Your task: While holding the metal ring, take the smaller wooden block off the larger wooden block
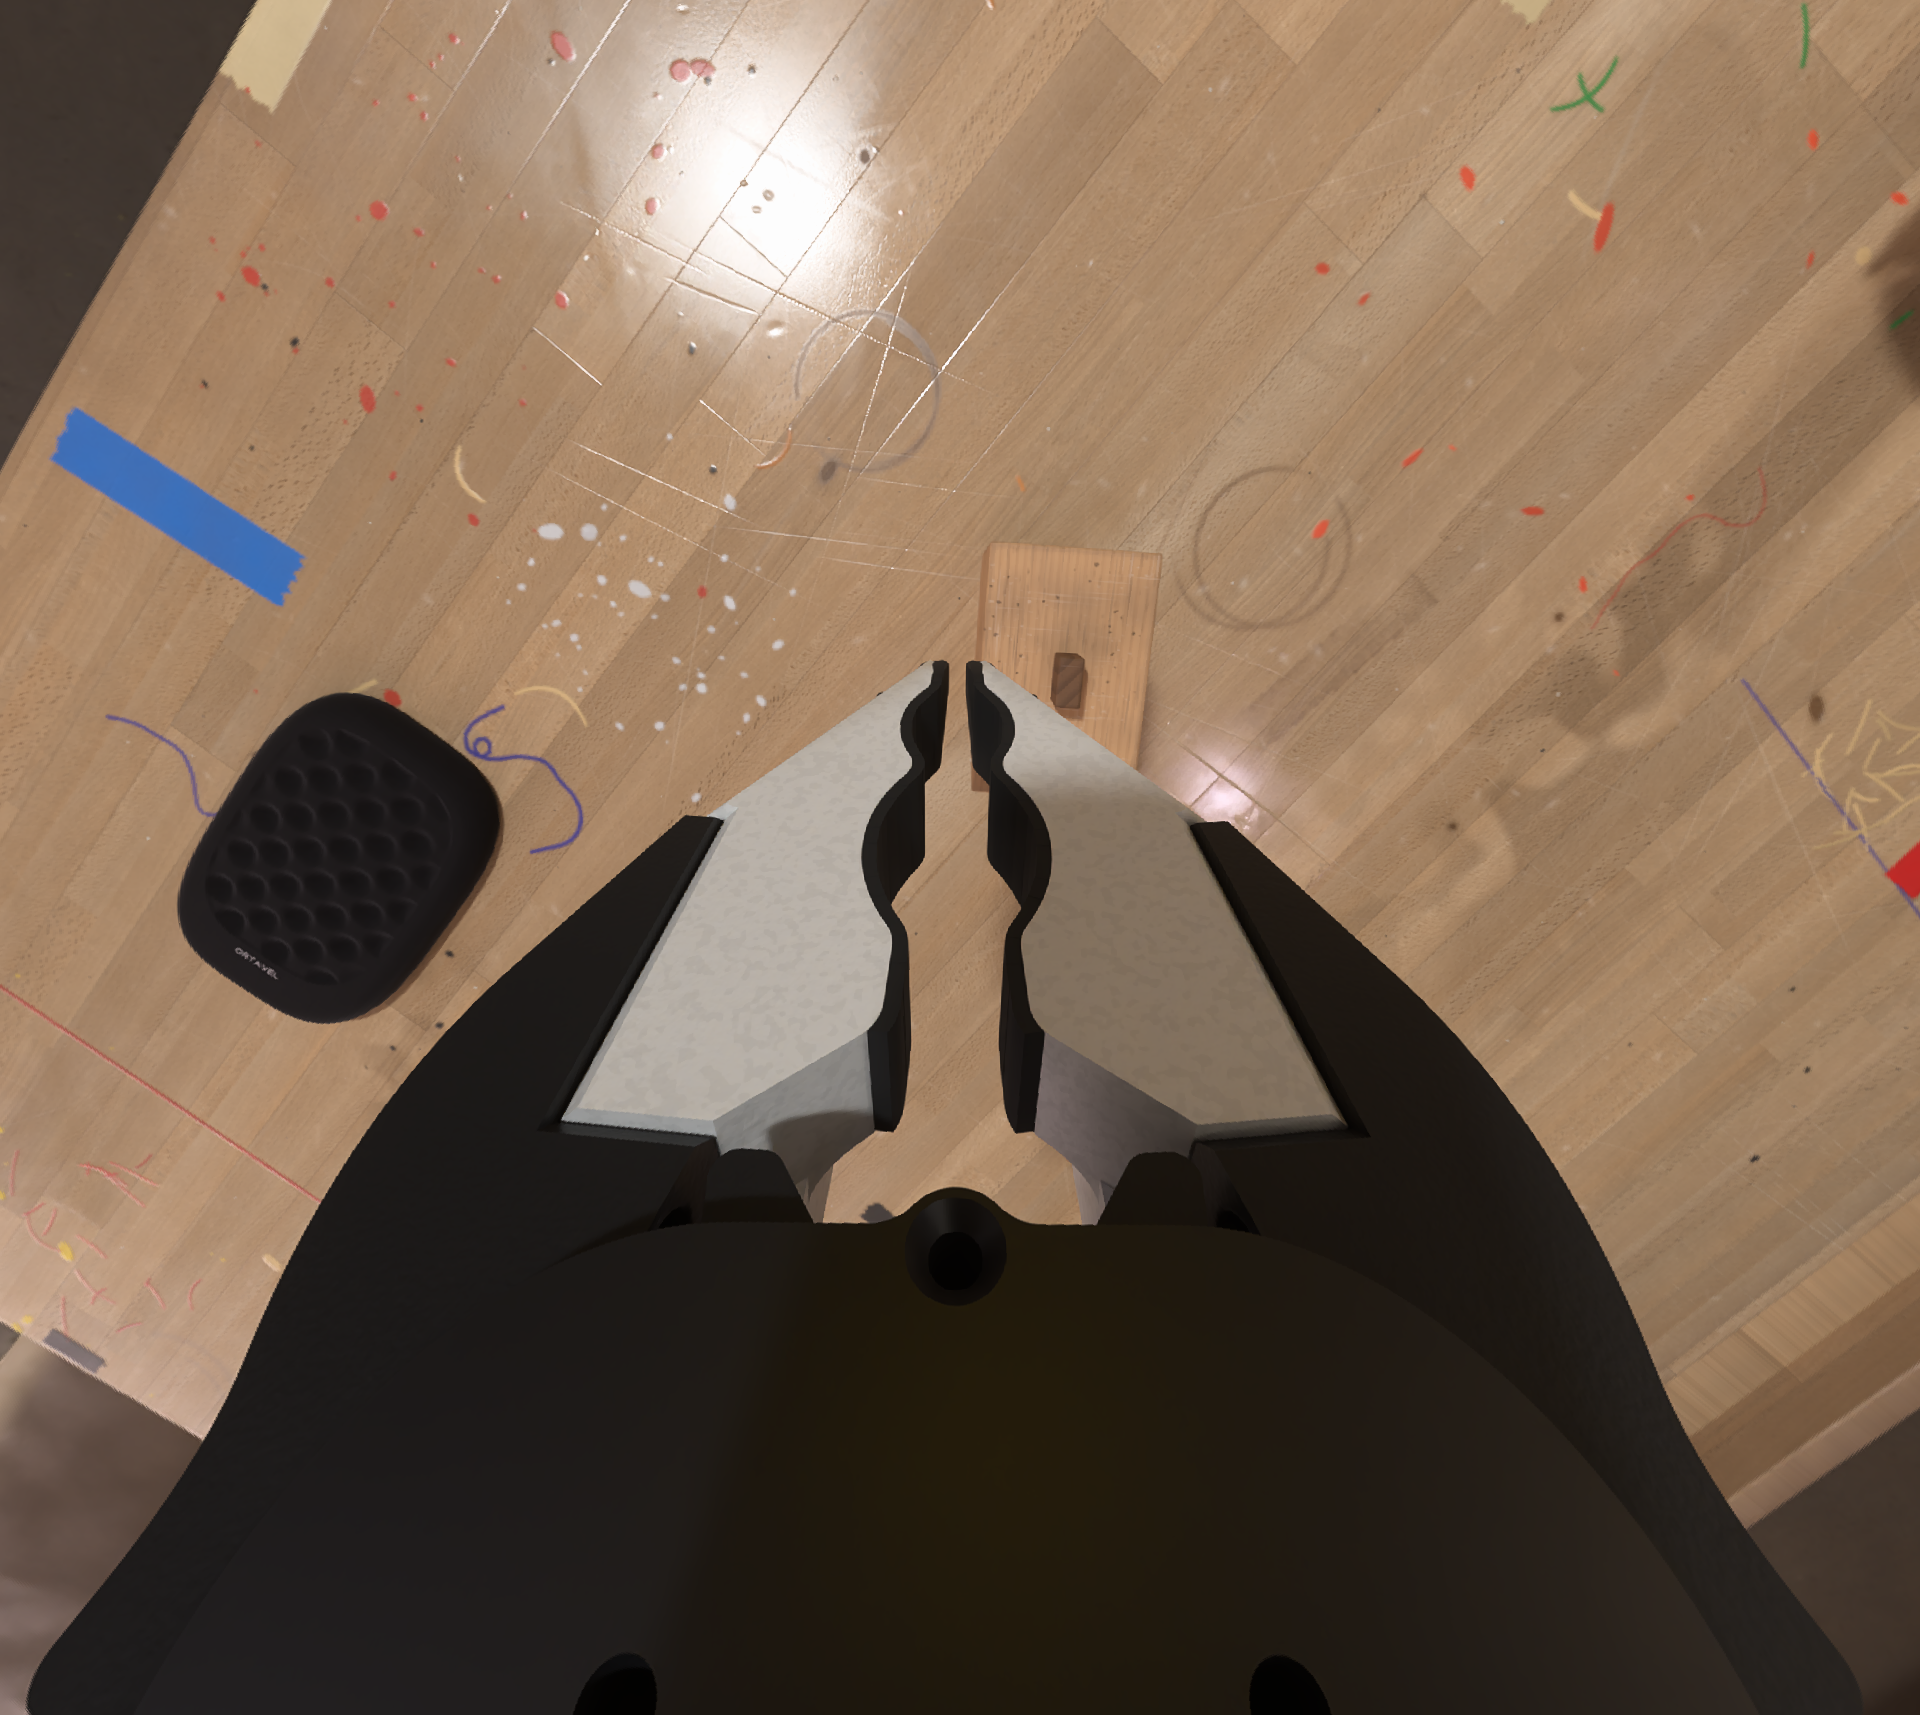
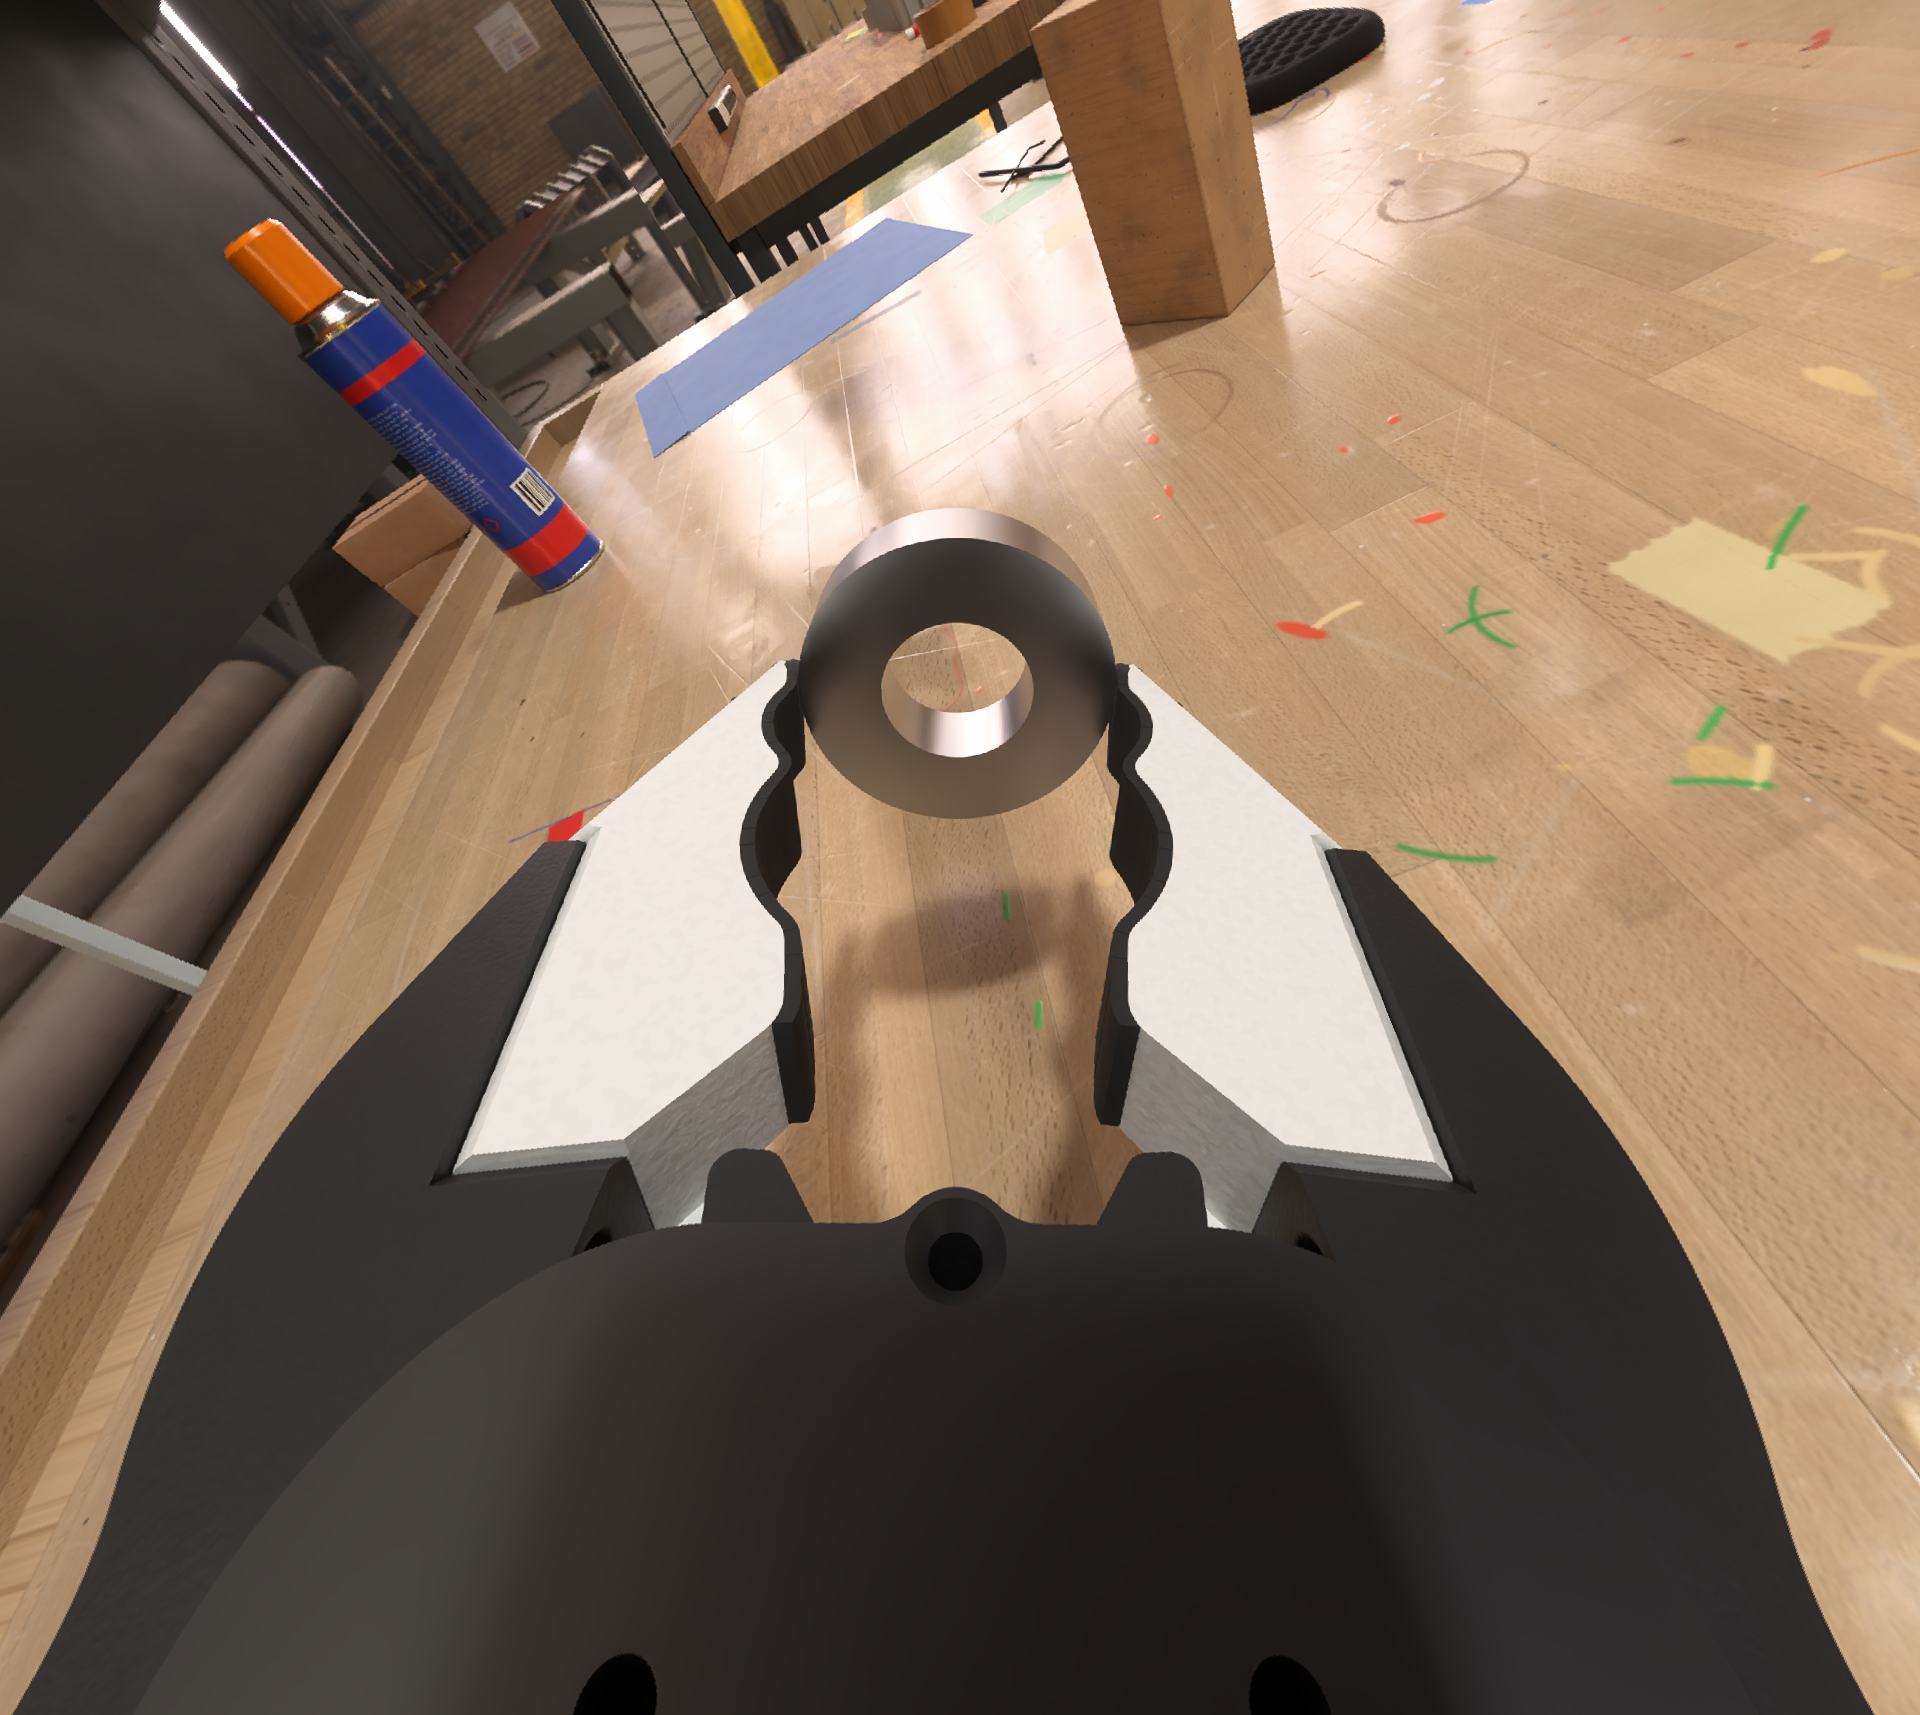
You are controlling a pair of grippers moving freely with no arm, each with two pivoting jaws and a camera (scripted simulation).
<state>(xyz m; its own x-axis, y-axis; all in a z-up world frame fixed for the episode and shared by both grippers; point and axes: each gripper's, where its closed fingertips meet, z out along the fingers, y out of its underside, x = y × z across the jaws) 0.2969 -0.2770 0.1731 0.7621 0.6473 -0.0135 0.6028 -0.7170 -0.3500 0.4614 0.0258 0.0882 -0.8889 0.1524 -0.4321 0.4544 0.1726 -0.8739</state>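
— What is seen nearest the camera?

— In the right wrist view, the right claw (image 2: 958, 701) is seen closed around the metal ring (image 2: 956, 663). The ring is gripped by its outer sides at the fingertips and held clear above the table (image 2: 1455, 418), with its hole facing the camera and its shadow cast on the wood below.

— And the other claw?

— The left claw (image 1: 957, 673) is pointed down over the table from high above, nearly closed, with only a narrow slit left between its tips; nothing is held in it.

— Where are the blocks found?

— The larger wooden block (image 1: 1070, 626) is stood upright on the table, just past the left claw's tips and partly hidden by them. The smaller wooden block (image 1: 1067, 680), darker, is seated on its top face.

— What lies around them?

— A black dimpled pad (image 1: 338, 855) is laid well to one side. A spray can (image 2: 416, 408) with an orange cap is leaned at the table's edge in the right wrist view, and a blue sheet (image 2: 790, 325) is laid flat between it and the larger block.
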